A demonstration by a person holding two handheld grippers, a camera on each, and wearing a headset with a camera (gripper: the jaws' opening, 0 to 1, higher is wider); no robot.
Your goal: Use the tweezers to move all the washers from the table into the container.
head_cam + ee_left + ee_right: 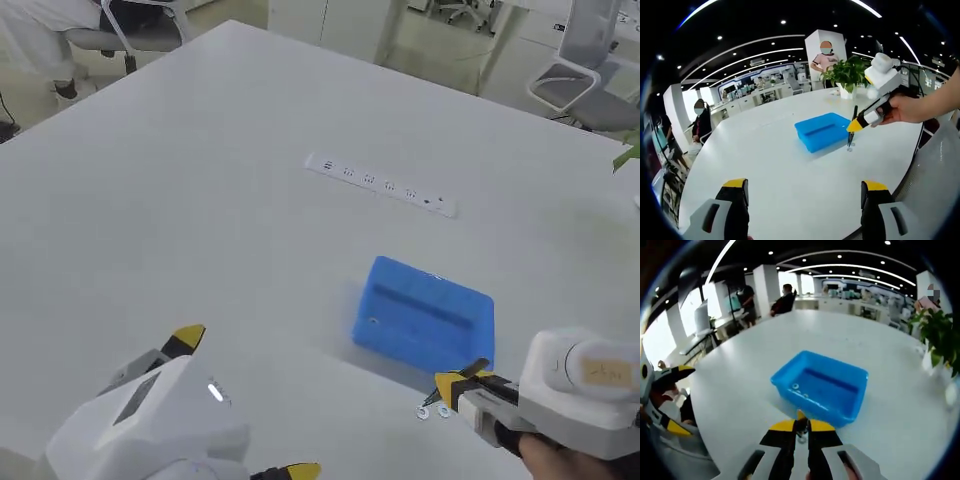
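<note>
Left tongs (804, 184) apart | right tongs (801, 426) clamped on tweezers (850, 139) | washers (423, 412) just beside blue container (425, 310)

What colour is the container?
The container is blue, best seen in the right gripper view.

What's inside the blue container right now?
In the right gripper view, at least two small washers lie on the floor of the blue container, near its left corner. The near wall hides the floor strip closest to the right tongs, shut on the tweezers.
</note>
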